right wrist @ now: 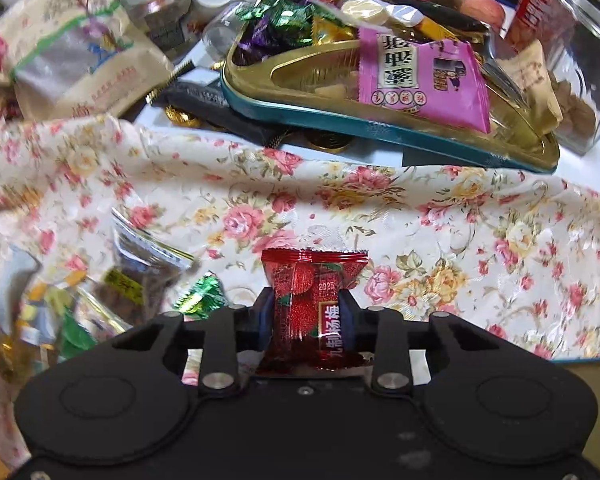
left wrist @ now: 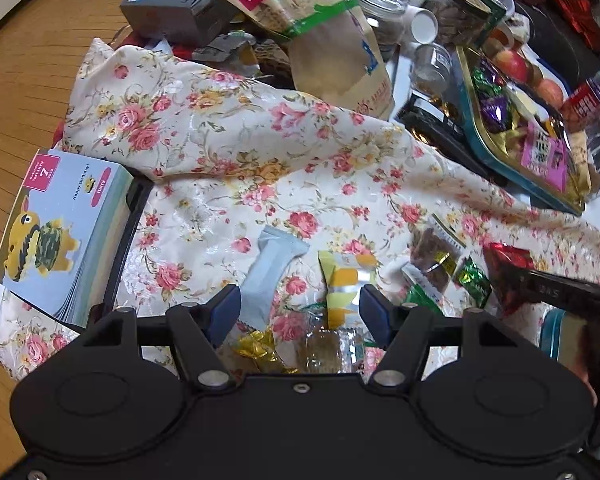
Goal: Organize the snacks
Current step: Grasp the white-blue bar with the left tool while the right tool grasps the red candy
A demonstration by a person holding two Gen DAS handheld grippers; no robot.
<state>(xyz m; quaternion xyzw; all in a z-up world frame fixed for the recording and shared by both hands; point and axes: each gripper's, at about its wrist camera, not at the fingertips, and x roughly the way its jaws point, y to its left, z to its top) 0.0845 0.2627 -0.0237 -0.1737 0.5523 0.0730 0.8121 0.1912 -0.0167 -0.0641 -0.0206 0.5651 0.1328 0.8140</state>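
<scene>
While I hold both grippers over the floral cloth (right wrist: pixel 308 208), the status reads as follows.

Landmark: teal tin tray (right wrist: pixel 380 128), gold inside, at the far edge of the cloth; every place below is given relative to it.

Right gripper (right wrist: pixel 306 320): clenched on the red plum candy packet (right wrist: pixel 312 292); both pads press its sides. The packet sits on the near side of the tray, well apart from it, over bare cloth.

Left gripper (left wrist: pixel 298 312): released, jaws spread wide, nothing clamped. A yellow-and-white packet (left wrist: pixel 344 284) and a grey bar wrapper (left wrist: pixel 268 268) lie between and just beyond the fingers.

Done, by my judgement: the tray already holds a pink sachet (right wrist: pixel 420 80) and purple and green foil candies (right wrist: pixel 280 16), so part of the sorting appears complete.

Remaining, near side of the tray: a green foil candy (right wrist: pixel 202 294), a clear bag of brown pieces (right wrist: pixel 148 264), gold-wrapped sweets (left wrist: pixel 256 348), all loose on the cloth.

Progress estimate: early to middle; the red packet is secured but not yet delivered to the tray.

Unresolved: whether the tray is the intended destination, I cannot tell.
</scene>
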